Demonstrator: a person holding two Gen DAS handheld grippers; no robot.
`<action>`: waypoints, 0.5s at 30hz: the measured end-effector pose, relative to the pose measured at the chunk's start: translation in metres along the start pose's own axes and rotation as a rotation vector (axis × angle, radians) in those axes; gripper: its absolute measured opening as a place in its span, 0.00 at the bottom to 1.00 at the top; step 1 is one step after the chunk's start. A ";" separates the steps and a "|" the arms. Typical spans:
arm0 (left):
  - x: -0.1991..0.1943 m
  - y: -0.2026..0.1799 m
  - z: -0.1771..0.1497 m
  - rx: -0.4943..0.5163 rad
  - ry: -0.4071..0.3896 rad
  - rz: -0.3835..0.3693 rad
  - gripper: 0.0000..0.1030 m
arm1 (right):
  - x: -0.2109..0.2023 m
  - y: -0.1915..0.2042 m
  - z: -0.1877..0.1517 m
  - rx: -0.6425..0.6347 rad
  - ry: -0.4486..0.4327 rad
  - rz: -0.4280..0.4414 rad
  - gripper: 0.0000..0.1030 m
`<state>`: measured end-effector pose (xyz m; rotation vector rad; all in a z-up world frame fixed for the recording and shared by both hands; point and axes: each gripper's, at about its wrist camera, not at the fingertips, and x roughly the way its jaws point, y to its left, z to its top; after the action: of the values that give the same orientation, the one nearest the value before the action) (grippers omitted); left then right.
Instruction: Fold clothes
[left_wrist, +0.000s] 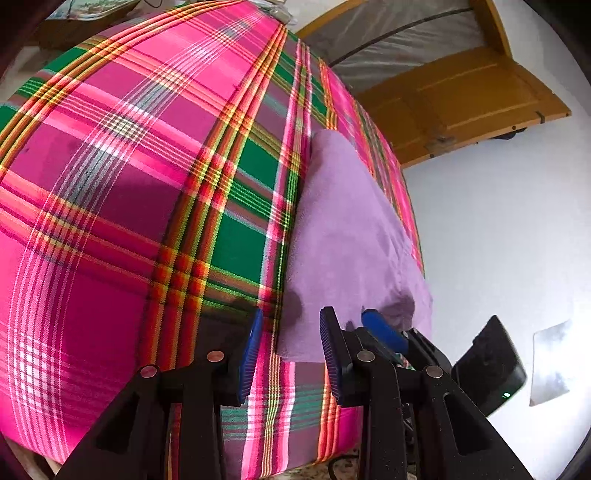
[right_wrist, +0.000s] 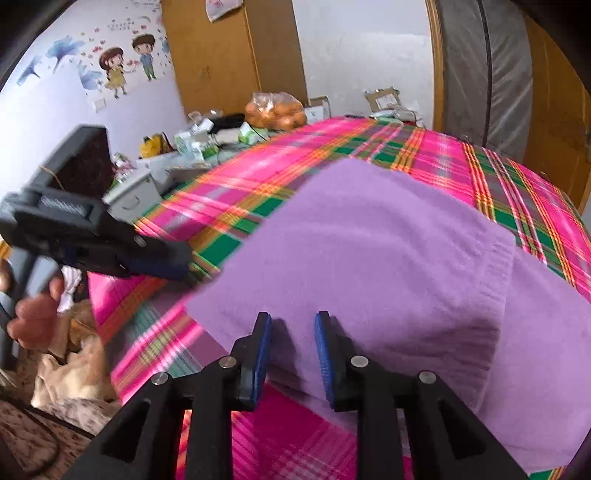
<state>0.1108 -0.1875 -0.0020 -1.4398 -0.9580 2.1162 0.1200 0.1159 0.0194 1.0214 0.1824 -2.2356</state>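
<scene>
- Bedroom; bed (left_wrist: 110, 206) under a pink, green and orange plaid cover; wooden doors and a mattress leaning on the far wall; clutter of boxes and a bag of oranges (right_wrist: 275, 110) at the far end of the bed; cartoon stickers on the wall.
- Purple sweater (right_wrist: 369, 251) lies on the plaid cover at the near edge of the bed; top layer flat and smooth, with a ribbed hem edge (right_wrist: 498, 295) running across it and more purple cloth showing beyond that edge to the right; so at least one layer is doubled over.
- Judgement on progress: cloth reads as partly folded; cannot tell whether further folds are due or whether this is the finished bundle; sleeves not visible in either view.
- Left claw (left_wrist: 291, 347): released, jaws apart, nothing between them; poised at the near left corner of the sweater, just beside it; in the right wrist view it sits level, off to the left of the cloth, and blurred.
- Right claw (right_wrist: 291, 354): released, jaws apart, empty; tips over the near edge of the sweater; contact with the cloth not clear.
- Hand (right_wrist: 33, 317) of the person wraps the left handle, low at the bed's side.
</scene>
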 end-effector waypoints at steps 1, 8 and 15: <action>0.000 0.000 -0.001 -0.002 0.001 -0.007 0.32 | 0.001 0.002 0.001 -0.007 -0.001 0.001 0.25; 0.004 0.002 -0.001 -0.011 0.018 -0.011 0.32 | 0.000 0.018 0.006 -0.055 0.003 0.008 0.26; 0.013 0.000 0.001 -0.022 0.041 -0.030 0.38 | 0.001 0.032 0.007 -0.090 0.002 0.056 0.35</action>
<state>0.1053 -0.1792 -0.0107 -1.4649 -0.9846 2.0530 0.1352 0.0879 0.0283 0.9689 0.2506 -2.1558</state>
